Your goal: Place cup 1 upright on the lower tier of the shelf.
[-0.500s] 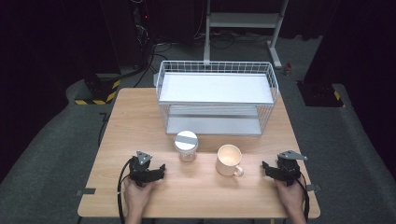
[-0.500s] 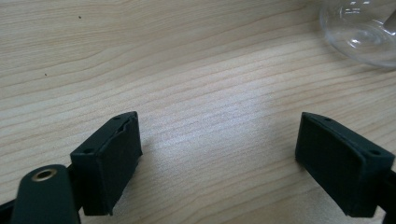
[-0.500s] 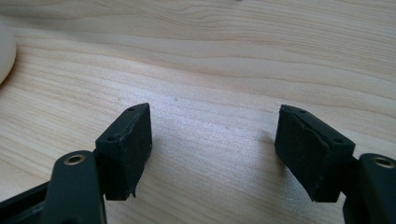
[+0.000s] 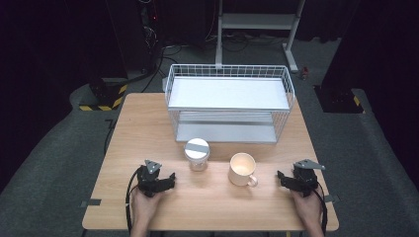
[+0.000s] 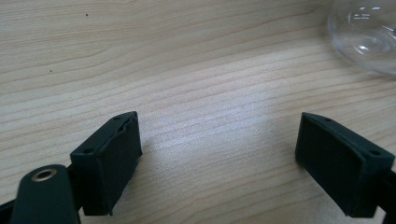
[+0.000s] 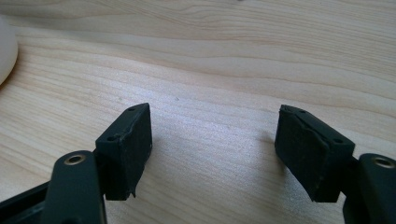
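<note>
A pale wooden table (image 4: 148, 128) with a fine grain carries a white wire rack (image 4: 228, 101) at its far side, two flat shelves inside a mesh frame. In front of the rack stand a clear glass jar (image 4: 196, 154) with a grey lid and, just to its right, a cream mug (image 4: 242, 169) with its handle turned toward the near right. The left gripper (image 4: 170, 177) rests on the table near the jar, on its left and nearer the person; its jaws stand wide apart with bare wood between them. The right gripper (image 4: 280, 177) lies to the right of the mug, apart from it, jaws likewise spread over bare wood and holding nothing.

In the left gripper view the jar's rounded glass (image 5: 366, 32) is cut off at the top right corner. In the right gripper view a cream curve at the left edge is likely the mug (image 6: 5, 53). Dark floor surrounds the table; equipment behind the rack is too dim to make out.
</note>
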Tool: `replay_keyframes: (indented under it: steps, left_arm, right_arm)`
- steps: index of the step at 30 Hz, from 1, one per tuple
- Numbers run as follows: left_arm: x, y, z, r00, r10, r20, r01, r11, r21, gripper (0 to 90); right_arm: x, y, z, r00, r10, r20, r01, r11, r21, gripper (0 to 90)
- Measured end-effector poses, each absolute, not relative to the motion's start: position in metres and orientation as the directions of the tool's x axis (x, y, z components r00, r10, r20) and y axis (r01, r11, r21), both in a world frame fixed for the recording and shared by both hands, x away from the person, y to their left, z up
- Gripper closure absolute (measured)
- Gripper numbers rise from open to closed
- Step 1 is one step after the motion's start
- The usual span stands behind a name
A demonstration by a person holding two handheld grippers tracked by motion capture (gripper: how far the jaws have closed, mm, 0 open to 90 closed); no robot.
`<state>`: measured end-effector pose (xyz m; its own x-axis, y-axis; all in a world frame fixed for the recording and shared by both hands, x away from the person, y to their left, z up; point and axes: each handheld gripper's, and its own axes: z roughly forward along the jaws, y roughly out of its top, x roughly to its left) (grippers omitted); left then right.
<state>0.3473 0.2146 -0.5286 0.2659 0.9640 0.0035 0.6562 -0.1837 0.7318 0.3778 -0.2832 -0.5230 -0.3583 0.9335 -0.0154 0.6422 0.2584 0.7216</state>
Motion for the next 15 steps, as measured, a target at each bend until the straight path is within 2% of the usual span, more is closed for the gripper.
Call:
replay_keyframes:
  steps: [15]
  left_arm:
    - [0.3445,0.2180,-0.5283,0.292,0.955,-0.046,0.648,-0.163,0.744,15.5]
  right_arm:
    - [0.3769,-0.2830,-0.5230,-0.365,0.931,-0.019,0.640,0.266,0.721,27.9]
